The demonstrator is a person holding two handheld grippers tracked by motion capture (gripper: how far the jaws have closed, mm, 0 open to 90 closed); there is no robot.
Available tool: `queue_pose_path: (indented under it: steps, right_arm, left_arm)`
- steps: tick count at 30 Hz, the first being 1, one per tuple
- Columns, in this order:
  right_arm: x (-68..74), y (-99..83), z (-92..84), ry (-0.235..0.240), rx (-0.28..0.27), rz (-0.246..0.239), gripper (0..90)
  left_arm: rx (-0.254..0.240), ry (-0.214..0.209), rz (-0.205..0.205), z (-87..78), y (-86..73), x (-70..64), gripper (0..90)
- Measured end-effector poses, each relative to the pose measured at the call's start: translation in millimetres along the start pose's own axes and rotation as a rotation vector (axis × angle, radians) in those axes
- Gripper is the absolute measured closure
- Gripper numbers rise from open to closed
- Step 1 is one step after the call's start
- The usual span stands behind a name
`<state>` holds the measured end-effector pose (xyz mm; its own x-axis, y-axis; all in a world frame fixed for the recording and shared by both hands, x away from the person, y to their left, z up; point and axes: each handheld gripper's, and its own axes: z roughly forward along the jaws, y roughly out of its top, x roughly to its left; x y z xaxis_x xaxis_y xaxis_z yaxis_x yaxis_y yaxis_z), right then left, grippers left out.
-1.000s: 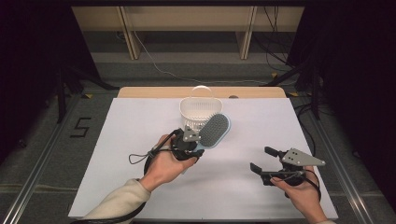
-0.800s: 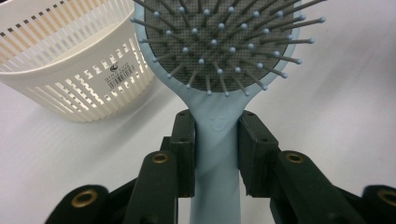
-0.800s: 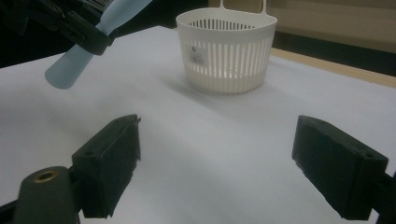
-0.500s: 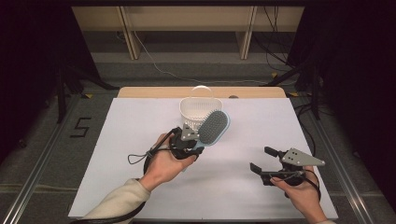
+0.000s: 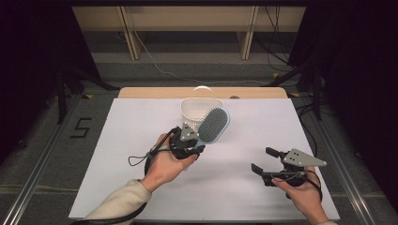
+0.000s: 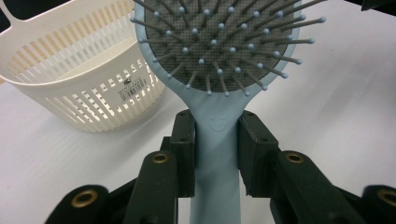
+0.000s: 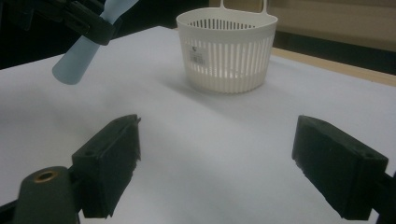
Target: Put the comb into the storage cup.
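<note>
Transfer step: at centre frame, our left gripper (image 5: pixel 193 143) clamps the hairbrush (image 5: pixel 213 124) handle, head just beside the basket (image 5: pixel 202 108); our right gripper (image 5: pixel 267 162) gapes empty at lower right. Next, we judge, lift over the rim.

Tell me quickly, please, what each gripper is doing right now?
Left gripper: closed on the hairbrush handle.
Right gripper: open, holding nothing.
</note>
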<state>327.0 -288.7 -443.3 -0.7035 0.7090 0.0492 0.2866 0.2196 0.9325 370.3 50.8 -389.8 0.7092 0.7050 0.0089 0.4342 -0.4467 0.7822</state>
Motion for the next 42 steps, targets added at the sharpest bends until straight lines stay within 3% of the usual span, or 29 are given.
queue_pose_path:
  steps: [27, 42]
  right_arm:
    - [0.4, 0.1, -0.1, 0.0, 0.002, -0.002, 15.9]
    - [0.5, 0.0, 0.1, 0.0, 0.002, -0.001, 15.9]
  left_arm:
    - [-0.072, 0.042, -0.015, -5.5, 3.5, 4.0, 69.5]
    - [-0.086, 0.064, -0.023, -7.9, 4.7, 7.5, 69.5]
